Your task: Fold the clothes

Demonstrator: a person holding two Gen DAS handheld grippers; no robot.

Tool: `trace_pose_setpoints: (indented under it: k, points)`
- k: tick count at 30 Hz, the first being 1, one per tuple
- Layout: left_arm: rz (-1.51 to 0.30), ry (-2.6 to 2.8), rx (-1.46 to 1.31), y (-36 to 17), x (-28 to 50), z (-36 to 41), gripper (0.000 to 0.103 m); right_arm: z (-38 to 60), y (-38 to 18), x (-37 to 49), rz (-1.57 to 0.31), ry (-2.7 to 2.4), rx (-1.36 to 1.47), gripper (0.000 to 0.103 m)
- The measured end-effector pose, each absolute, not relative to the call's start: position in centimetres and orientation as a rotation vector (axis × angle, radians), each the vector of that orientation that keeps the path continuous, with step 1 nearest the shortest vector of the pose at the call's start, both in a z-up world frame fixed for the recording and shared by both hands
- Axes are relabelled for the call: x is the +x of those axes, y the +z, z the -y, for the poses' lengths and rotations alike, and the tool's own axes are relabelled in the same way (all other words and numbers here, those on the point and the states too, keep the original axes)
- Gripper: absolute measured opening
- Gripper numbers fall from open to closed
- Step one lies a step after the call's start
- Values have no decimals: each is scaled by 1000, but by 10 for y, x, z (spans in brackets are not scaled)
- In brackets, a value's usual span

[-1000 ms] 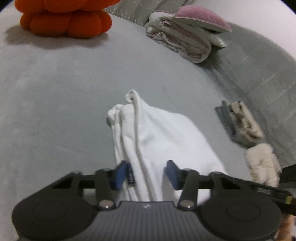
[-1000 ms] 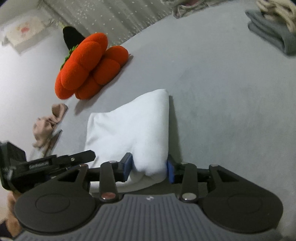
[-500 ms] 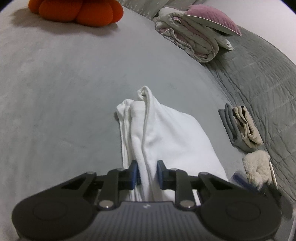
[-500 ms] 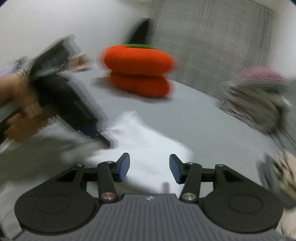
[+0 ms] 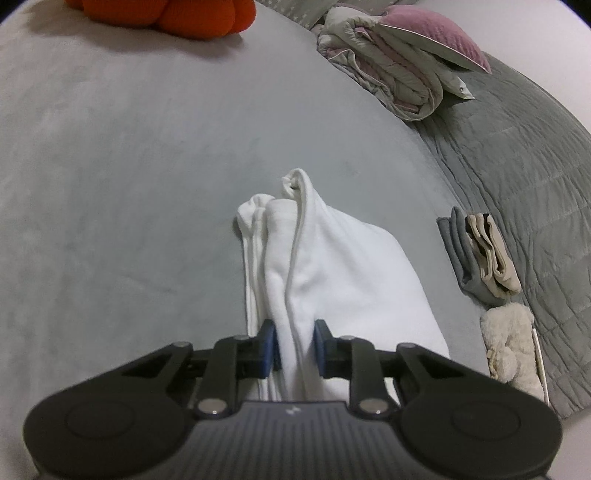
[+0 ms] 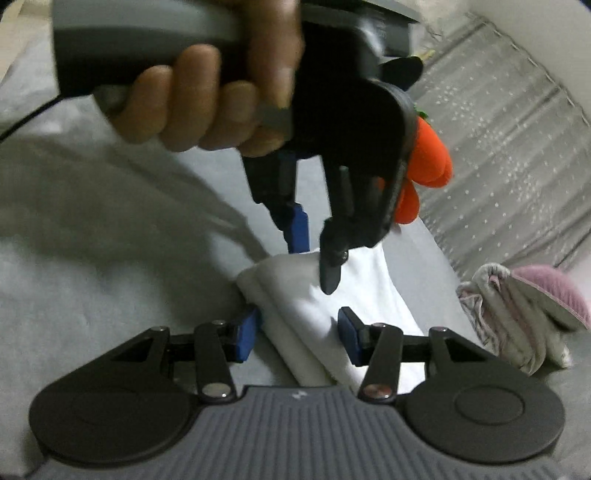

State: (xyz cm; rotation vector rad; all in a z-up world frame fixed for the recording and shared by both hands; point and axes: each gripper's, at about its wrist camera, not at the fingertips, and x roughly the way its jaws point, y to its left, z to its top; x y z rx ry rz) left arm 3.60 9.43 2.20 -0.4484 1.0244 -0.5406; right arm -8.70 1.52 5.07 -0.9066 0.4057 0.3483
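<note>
A folded white garment (image 5: 332,266) lies on the grey bed. My left gripper (image 5: 294,349) is shut on its near edge, with a ridge of white cloth pinched between the blue pads. In the right wrist view the same garment (image 6: 354,295) lies ahead. My right gripper (image 6: 297,336) is open, its blue pads on either side of the garment's corner without pinching it. The left gripper (image 6: 314,254) and the hand that holds it fill the upper part of that view, its fingers pressed onto the cloth.
An orange plush cushion (image 5: 166,14) sits at the far edge of the bed. A rolled duvet with a pink pillow (image 5: 402,66) lies at the far right. Folded grey and beige clothes (image 5: 480,254) and a fluffy cream item (image 5: 511,347) lie right of the garment.
My left gripper closed on the garment's edge. My right gripper let go of the garment, swung round to the other side, and now straddles its corner, open.
</note>
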Motion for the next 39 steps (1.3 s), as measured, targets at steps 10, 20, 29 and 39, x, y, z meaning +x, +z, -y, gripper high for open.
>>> trace_pose_setpoints:
  k: [10,20,29,39]
  points:
    - [-1036,-543,-363,27,40,-88,22,-17,57,-76,-478,403,-1011,52]
    - [-1051,-550,-414,25,43,-92,24,-5,66,-74,-471,413,-947,27]
    - [-1032,-500,-479,37,37,-118,52,17,78,-37,-481,424,-829,23]
    - [-1088,-557,-644,22,39,-104,68,25,116,-21,-518,437,-550,19]
